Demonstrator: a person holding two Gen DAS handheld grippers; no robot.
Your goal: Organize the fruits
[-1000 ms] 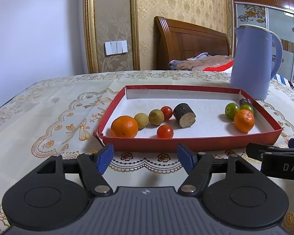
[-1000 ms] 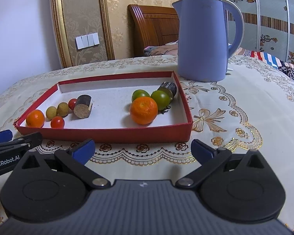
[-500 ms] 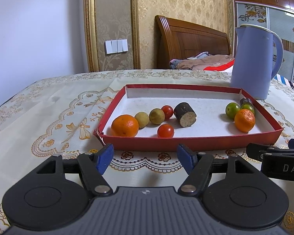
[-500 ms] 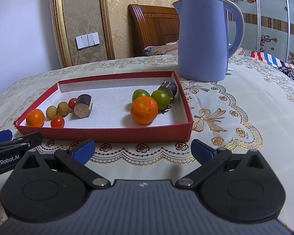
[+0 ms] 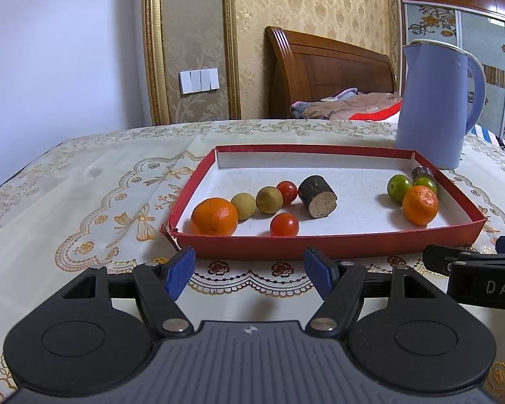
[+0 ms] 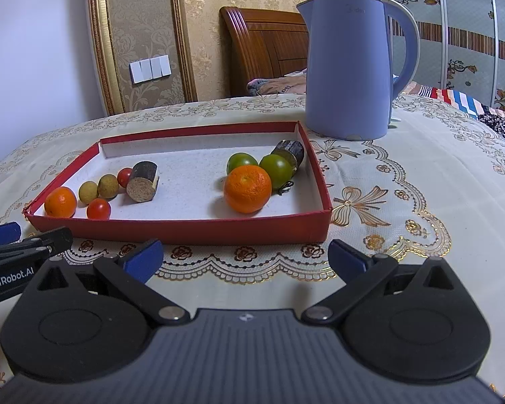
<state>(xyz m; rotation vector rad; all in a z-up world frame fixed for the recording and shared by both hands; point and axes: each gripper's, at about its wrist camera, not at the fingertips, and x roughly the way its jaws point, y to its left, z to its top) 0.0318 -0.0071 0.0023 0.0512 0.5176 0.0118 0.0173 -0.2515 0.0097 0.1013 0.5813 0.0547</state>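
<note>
Your left gripper (image 5: 249,271) and right gripper (image 6: 245,261) sit low over the tablecloth (image 6: 421,235), jaws spread wide, nothing between them. Just ahead is the near red edge of the tray (image 6: 185,227). Inside, one bunch of fruit (image 5: 252,203) lies at the left end and another bunch (image 6: 256,176) at the right end, with bare white floor between them. The blue kettle (image 6: 348,67) stands just past the tray's far right corner. A wooden bed (image 5: 326,67) is behind.
</note>
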